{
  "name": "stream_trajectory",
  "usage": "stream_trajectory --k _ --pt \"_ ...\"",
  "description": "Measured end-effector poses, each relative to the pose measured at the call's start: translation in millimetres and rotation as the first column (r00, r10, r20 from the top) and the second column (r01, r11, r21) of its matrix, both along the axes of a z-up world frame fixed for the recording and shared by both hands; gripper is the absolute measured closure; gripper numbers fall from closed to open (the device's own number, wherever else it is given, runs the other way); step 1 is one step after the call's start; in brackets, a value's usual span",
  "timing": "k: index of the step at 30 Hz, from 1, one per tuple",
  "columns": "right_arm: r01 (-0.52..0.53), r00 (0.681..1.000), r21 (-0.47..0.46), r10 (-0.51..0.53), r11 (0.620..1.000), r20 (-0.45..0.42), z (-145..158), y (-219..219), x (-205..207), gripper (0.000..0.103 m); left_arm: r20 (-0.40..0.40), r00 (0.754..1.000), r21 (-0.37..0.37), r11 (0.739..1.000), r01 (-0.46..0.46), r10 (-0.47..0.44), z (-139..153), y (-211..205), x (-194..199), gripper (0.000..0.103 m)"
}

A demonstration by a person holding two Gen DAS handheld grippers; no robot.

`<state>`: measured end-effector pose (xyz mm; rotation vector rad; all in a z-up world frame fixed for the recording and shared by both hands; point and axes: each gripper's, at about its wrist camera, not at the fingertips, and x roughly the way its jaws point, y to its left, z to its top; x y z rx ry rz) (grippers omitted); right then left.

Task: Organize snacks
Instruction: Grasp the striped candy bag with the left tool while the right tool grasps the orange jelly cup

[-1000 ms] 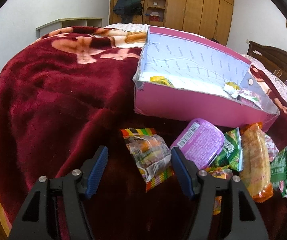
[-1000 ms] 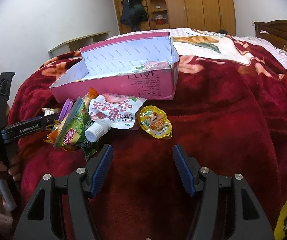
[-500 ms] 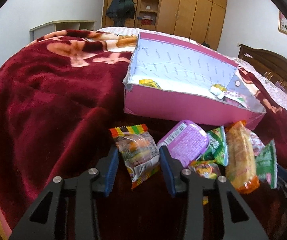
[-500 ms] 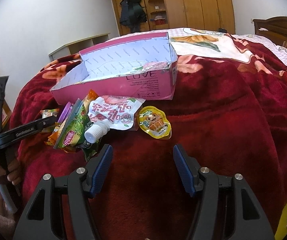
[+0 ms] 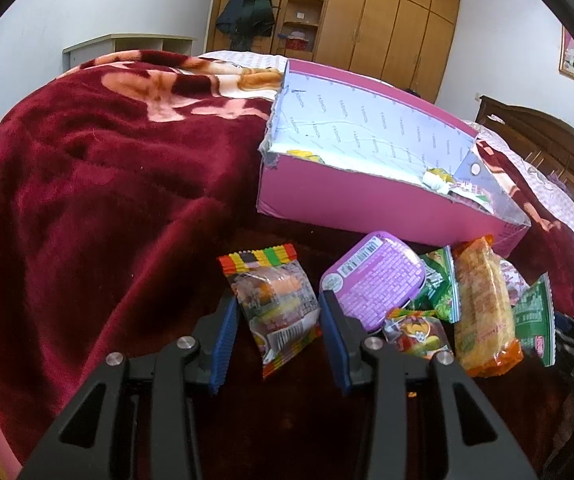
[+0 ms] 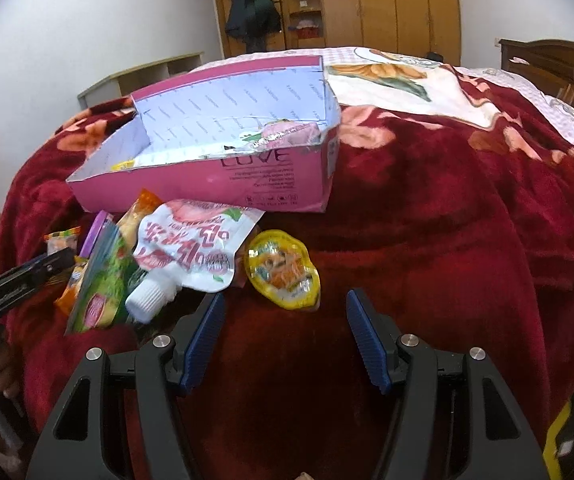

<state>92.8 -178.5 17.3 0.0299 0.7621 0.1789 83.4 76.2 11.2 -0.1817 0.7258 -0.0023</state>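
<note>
Clear candy packet (image 5: 277, 312), striped edges, contents blurred

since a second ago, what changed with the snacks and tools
The left tool closed from wide open onto the clear candy packet, which hasn't left the blanket. The right tool stayed open and empty near the yellow jelly cup. The pink box and the other snacks stayed put.

Two low, close wrist fisheyes angled down across the bed, both sharing the pink box (image 5: 371, 208) (image 6: 247, 184).
</note>
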Motion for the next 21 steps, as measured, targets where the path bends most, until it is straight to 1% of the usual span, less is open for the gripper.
stream_trajectory --k 6,9,12,14,15,18,21 --pt "-0.027 0.999 -0.002 0.027 1.0 -0.034 -4.8 4.0 17.6 0.039 -0.005 1.0 -0.008 1.0 0.001 -0.001 -3.1 1.4 2.6 0.06" --pt "-0.031 0.998 0.023 0.032 0.999 -0.046 -7.6 1.4 23.6 0.039 -0.009 1.0 -0.01 1.0 0.001 -0.002 -4.3 1.9 3.7 0.06" --pt "-0.03 0.998 0.068 0.034 0.997 -0.05 -9.1 -4.7 28.5 0.039 -0.01 1.0 -0.006 1.0 0.001 -0.001 -5.1 1.0 4.4 0.06" --pt "-0.032 0.999 0.091 0.035 0.995 -0.039 -8.0 -6.8 29.1 0.044 -0.01 1.0 0.001 1.0 0.001 -0.001 -5.4 -0.4 4.3 0.06" --pt "-0.033 0.999 0.103 0.036 0.994 -0.033 -7.5 -7.7 29.6 0.05 -0.01 1.0 0.004 1.0 0.001 -0.001 -5.5 -1.0 4.3 0.06" --pt "-0.024 0.999 0.129 0.028 0.991 -0.031 -10.4 -11.4 32.2 0.06 -0.01 1.0 0.009 1.0 0.0 0.0 -6.1 -2.2 4.4 0.06" --pt "-0.02 1.0 0.13 0.022 0.991 -0.021 -12.4 -11.6 30.7 0.061 -0.01 1.0 0.006 1.0 0.0 0.0 -6.7 -2.2 4.4 0.06"
